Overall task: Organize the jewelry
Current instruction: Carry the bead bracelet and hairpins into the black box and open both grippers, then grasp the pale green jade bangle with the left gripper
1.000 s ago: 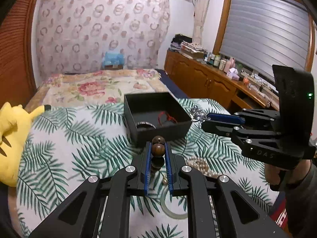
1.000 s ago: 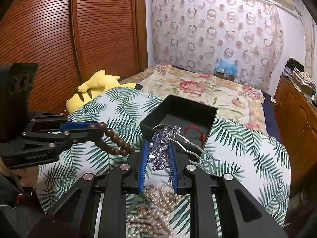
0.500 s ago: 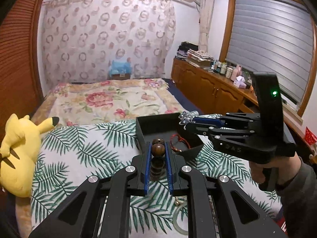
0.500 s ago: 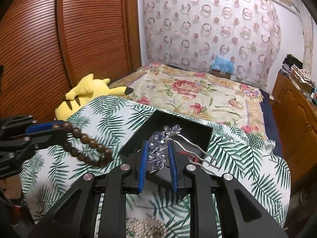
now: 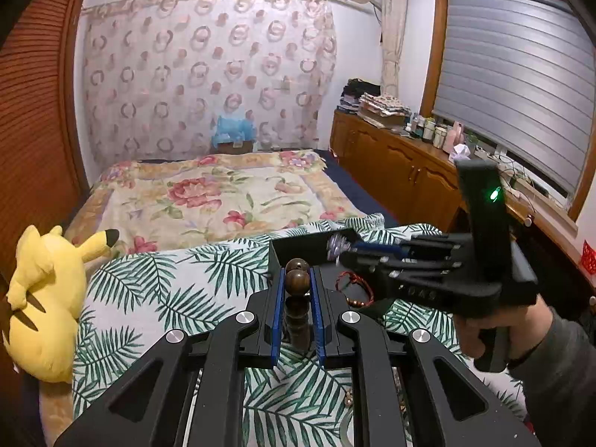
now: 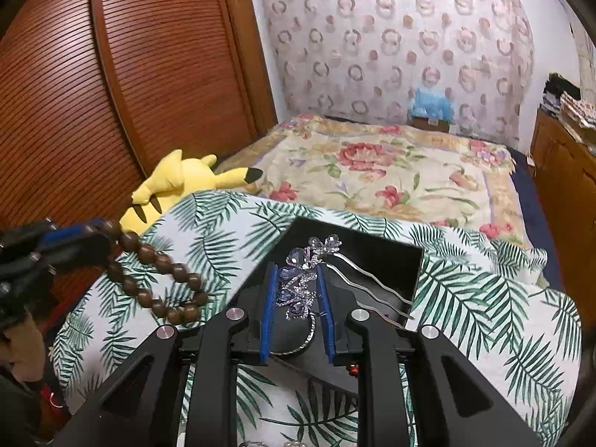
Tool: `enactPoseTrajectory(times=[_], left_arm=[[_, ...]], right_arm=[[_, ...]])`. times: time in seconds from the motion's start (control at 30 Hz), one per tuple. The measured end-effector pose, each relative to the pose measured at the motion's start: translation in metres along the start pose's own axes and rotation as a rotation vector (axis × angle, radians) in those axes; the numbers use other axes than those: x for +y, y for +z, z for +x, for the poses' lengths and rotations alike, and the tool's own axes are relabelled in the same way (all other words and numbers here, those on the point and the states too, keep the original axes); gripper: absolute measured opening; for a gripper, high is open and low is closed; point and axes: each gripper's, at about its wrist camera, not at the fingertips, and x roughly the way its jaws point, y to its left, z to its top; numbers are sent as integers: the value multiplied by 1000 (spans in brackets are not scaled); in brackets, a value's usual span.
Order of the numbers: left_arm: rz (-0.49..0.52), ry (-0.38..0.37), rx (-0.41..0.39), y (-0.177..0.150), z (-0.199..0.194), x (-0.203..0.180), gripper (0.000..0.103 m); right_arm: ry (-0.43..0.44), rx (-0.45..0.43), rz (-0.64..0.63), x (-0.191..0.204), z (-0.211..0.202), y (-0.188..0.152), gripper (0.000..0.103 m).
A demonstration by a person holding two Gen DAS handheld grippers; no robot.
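My left gripper [image 5: 296,290] is shut on a brown wooden bead bracelet [image 5: 297,281]; in the right wrist view the bracelet [image 6: 160,279] hangs in a loop from it at the left. My right gripper [image 6: 296,290] is shut on a crystal flower hairpin [image 6: 303,279], held over the open black jewelry box [image 6: 391,257]; the pin's metal prongs point right. In the left wrist view the right gripper [image 5: 335,251] reaches over the box [image 5: 294,249] from the right. A red string bracelet [image 5: 354,287] lies in the box.
A palm-leaf cloth [image 6: 484,298] covers the near bed. A yellow plush toy [image 5: 41,298] lies at its left edge. A floral blanket [image 6: 372,171] lies beyond. A wooden cabinet [image 5: 402,175] runs along the right wall. A pale bangle [image 5: 344,428] lies near the bottom edge.
Both grippers have risen and moved forward toward the box. The right gripper has carried the hairpin from beside the box to above its inside. The pearls on the cloth have dropped out of view.
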Motion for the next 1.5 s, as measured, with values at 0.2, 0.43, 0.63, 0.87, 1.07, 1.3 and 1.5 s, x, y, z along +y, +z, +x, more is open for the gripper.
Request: enactPoseTrajectory(times=[0.2,0.43,0.63,0.87,1.07,1.3,1.5], left_arm=[[24,6,-1,10,5,-9,12],[44,1,1,25,20,-20,12],[52,11,22,32,42,-27,12],[55,19,50,33,59,-34,13],[59,23,59,27,57,-35,35],[76,23,62,-7,38,-34,48],[66,-1,74,-50,19,-34,57]], right_arm=[[29,-7,48,-12,-2,-4,33],[-3,-22,45,-27,-22,-17,33],[-35,-26,53,-38,-39,-34,33],[-56,-27,39,-40,-49,-48,33],[-78,-41,16,-34,-64,-63,33],[-91,-45,-9,-18,-87,-99,33],[-98,-14,-14,-9,-97,-132,33]])
